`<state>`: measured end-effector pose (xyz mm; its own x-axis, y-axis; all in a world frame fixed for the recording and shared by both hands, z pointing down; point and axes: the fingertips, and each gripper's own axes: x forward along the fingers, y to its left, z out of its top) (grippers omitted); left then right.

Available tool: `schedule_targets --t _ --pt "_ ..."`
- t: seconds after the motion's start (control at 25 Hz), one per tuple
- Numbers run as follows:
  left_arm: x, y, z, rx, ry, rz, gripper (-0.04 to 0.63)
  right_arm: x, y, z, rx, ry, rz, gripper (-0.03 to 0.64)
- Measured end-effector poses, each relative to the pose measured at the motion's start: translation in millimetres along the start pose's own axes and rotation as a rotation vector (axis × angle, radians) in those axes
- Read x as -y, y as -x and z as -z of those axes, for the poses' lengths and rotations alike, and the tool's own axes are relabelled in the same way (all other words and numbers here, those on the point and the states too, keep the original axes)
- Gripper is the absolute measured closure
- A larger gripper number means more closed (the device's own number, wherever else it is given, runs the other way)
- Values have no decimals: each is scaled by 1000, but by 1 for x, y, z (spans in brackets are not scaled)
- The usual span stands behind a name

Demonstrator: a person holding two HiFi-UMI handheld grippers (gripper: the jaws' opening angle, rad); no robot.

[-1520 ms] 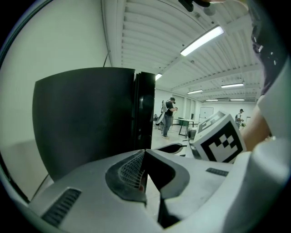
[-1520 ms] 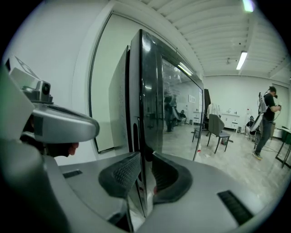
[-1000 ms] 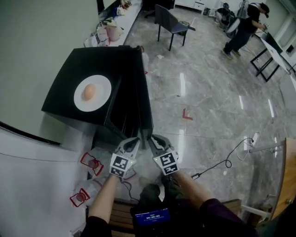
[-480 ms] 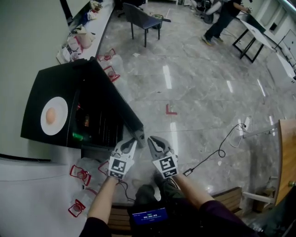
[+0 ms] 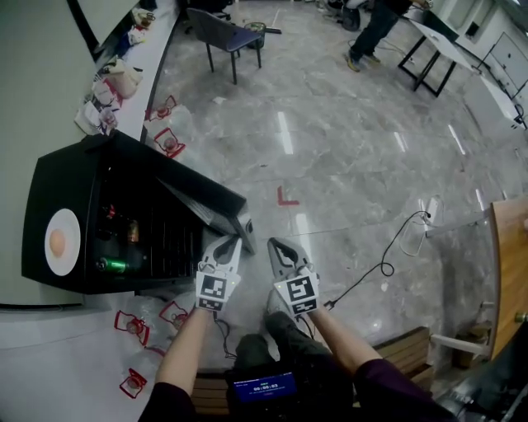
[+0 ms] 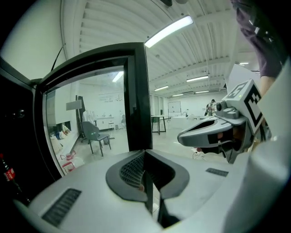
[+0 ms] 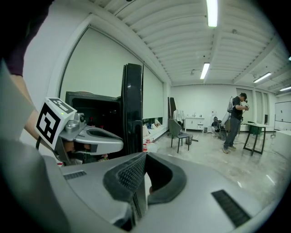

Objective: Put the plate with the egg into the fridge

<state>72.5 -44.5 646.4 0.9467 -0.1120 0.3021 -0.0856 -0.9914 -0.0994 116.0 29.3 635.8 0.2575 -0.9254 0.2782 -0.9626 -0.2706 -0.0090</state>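
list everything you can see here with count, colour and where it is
fridge: one, black, left, door swung open
plate: one, white, on the fridge's top
egg: one, brown, on the plate
bottles: several, mixed colours, inside the fridge
chair: one, grey-blue, far floor
person: one, dark clothes, far end
floor mark: one, red, mid floor
cable: one, black, floor at right
left gripper: one, grey, at the door's edge, jaws shut
right gripper: one, grey, beside it, jaws just closed, empty
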Motion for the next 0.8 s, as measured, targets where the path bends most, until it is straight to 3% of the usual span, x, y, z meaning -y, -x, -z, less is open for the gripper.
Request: schedule_targets --t 0.24,0.44,0.64,0.8 --pt "-5 -55 -14 -17 48 5 586 34 -2 -1 -1 19 -3 607" --pt "1 -88 -28 -32 40 49 586 54 -14 -10 12 28 -8 607" --pt "-2 -82 -45 -12 19 43 586 60 -23 -29 42 50 -34 607" --pt "-19 -49 -62 10 4 -8 586 41 -32 -52 80 87 -98 607"
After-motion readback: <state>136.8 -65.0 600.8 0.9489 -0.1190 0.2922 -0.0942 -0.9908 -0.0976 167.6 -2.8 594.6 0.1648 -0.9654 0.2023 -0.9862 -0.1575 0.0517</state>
